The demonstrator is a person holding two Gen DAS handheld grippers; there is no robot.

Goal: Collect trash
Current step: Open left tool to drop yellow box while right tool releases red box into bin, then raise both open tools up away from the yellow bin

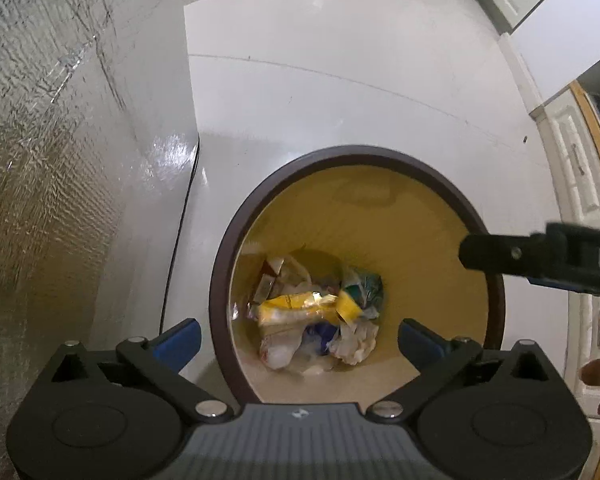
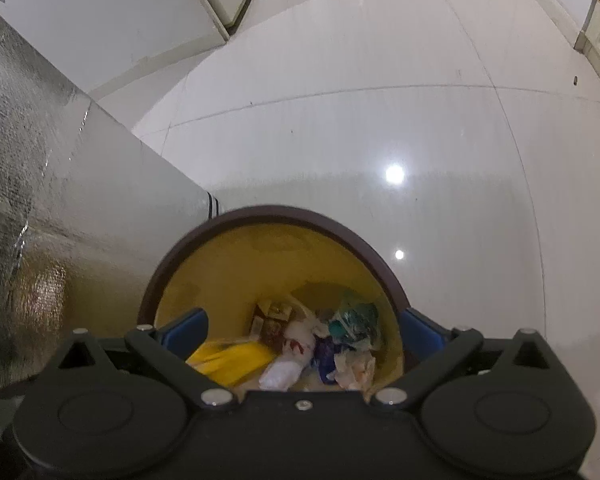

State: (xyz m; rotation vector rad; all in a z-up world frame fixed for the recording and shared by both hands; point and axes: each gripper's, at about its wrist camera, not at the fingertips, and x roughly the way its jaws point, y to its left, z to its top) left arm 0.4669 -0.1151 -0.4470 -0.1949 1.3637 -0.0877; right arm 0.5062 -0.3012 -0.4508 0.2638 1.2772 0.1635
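Both the left claw (image 1: pixel 298 334) and right claw (image 2: pixel 304 326) are spread wide, nothing held, above the bin (image 1: pixel 440 184). The bin could be tipped if its rim is struck. Loose wrappers (image 1: pixel 308 306) apparently lie deep, so a grasp may be missed.

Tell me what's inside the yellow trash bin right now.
The trash bin holds a heap: a yellow wrapper, a green-printed bag, white crumpled paper and small cartons. Whatever lies beneath the heap is covered.

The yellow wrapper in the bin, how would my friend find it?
Look at the round bin with the brown rim on the white floor. Down among the crumpled trash lies the yellow wrapper, the only bright yellow, shiny piece among white and greenish scraps.
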